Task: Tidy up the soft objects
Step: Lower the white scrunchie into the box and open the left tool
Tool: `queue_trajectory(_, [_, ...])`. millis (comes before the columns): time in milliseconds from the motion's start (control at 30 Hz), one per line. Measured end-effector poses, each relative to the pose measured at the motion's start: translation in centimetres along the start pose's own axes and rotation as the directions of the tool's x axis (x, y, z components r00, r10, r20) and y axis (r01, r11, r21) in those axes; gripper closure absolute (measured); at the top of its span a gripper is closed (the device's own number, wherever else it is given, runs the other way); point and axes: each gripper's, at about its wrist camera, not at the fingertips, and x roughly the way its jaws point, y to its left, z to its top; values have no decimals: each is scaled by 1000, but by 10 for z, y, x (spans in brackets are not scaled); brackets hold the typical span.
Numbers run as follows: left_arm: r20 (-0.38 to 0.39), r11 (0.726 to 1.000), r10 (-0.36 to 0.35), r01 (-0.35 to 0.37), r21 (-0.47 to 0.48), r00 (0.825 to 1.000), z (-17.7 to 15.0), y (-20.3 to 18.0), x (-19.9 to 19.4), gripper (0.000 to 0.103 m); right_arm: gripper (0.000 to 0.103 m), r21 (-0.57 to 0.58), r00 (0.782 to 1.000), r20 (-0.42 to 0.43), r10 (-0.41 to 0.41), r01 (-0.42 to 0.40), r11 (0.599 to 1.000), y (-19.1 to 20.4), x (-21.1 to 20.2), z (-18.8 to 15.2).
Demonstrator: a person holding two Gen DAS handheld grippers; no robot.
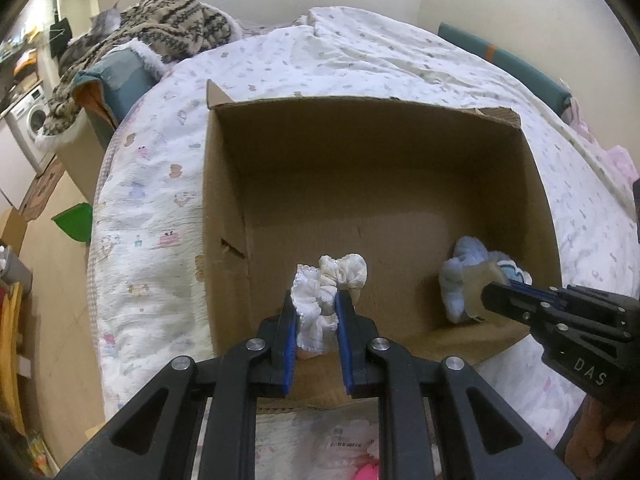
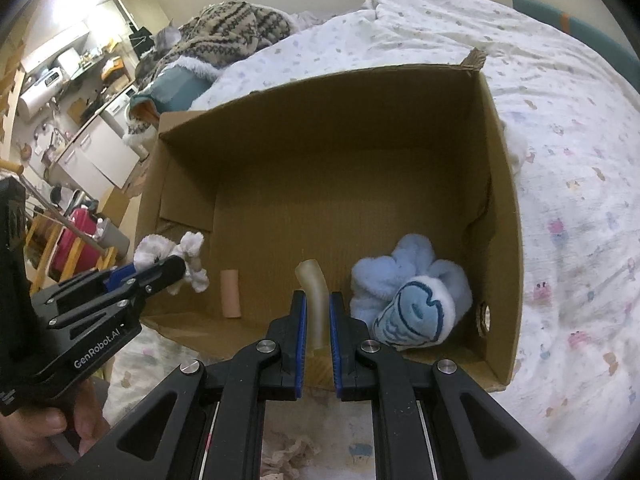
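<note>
A big open cardboard box point(image 1: 224, 184) sits on a bed covered by a white quilt point(image 1: 152, 184) printed with small cartoon animals. Both grippers are tilted down over the near edge of the box.

The left gripper point(image 1: 316, 312) is nearly closed, its blue pads pinching a bundle of white frilly cloth point(image 1: 316, 300). A cream part of the bundle bulges out above the fingertips. From the other side, the same white cloth point(image 2: 188, 254) hangs just over the box's near left corner.

The right gripper point(image 2: 318, 312) is clamped tight on a thin, curved, translucent beige strip point(image 2: 316, 292), which sticks up between its pads. I can't tell what the strip is made of.

Inside the box, at the near right, lies a fluffy pale blue sock bundle point(image 2: 412, 284) with a darker blue pattern on its sole, resting on the floor just beside the right wall. A small pinkish tube point(image 2: 231, 294) lies on the box floor near the front wall, between the two grippers.

A patterned brown knit blanket point(image 1: 168, 28) is heaped at the far left of the bed, and a washing machine point(image 1: 30, 120) stands beyond it.
</note>
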Motion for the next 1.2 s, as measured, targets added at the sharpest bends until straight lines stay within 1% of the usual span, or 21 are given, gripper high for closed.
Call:
queue_trajectory(133, [-8,1000,1,-1,-4,1000,-1,0,2,86,91,-18,1000,-8,0,0,1000,4,2,-1])
queue_trajectory(267, [-17,999,-16,16,-41,1000,1,4,2,86,91,-26,1000,-16,4,-4,1000,5,5,-2])
queue_trajectory(400, [-24,999,-22,21,-43,999,1,3,3,85,91,-23,1000,-22,4,-4,1000,3,7,-2])
queue_trajectory(500, [-26,999,-28,27,-41,999,0,2,3,81,90,-21,1000,-18,6,-6,1000,3,6,-2])
queue_trajectory(700, [-27,999,-28,27,-35,999,-1,1,3,78,89,-6,1000,-14,18,-18,1000,2,6,-2])
queue_trajectory(767, [-20,999,-29,28,-34,999,-1,0,1,75,88,1,1000,-10,22,-22,1000,0,4,-2])
queue_trajectory(800, [-17,999,-26,26,-31,1000,0,0,0,69,88,4,1000,-7,25,-25,1000,-2,4,-1])
queue_trajectory(833, [-13,999,-26,25,-31,1000,0,0,-1,63,85,11,1000,-3,31,-31,999,-3,3,-1])
queue_trajectory(867, [-7,999,-27,27,-32,1000,1,0,-3,61,81,18,999,1,37,-37,999,-3,2,-1])
queue_trajectory(900, [8,999,-30,31,-39,1000,2,2,-7,57,80,28,999,8,46,-46,999,-5,0,0])
queue_trajectory(933, [28,998,-36,37,-52,999,3,4,-11,50,78,41,998,19,59,-60,997,-7,-3,1])
queue_trajectory(967, [44,997,-37,40,-63,998,4,6,-15,45,74,53,997,31,70,-72,996,-9,-6,2])
queue_trajectory(1000, [56,997,-34,38,-72,998,5,8,-17,37,70,63,996,39,75,-78,995,-10,-8,2])
queue_trajectory(1033, [63,996,-29,34,-80,998,5,9,-19,34,54,75,996,50,79,-82,994,-12,-10,3])
queue_trajectory(1067, [66,996,-24,30,-84,998,6,10,-19,34,37,86,995,64,82,-88,992,-14,-13,3])
queue_trajectory(1100, [60,996,-19,25,-88,998,6,10,-18,34,34,96,993,81,84,-92,991,-15,-16,3])
queue_trajectory(1133, [51,996,-18,22,-90,999,6,11,-17,34,34,102,993,90,78,-87,991,-17,-18,4])
queue_trajectory(1200, [38,995,-16,20,-94,999,6,12,-15,34,34,101,994,88,66,-74,992,-18,-18,4])
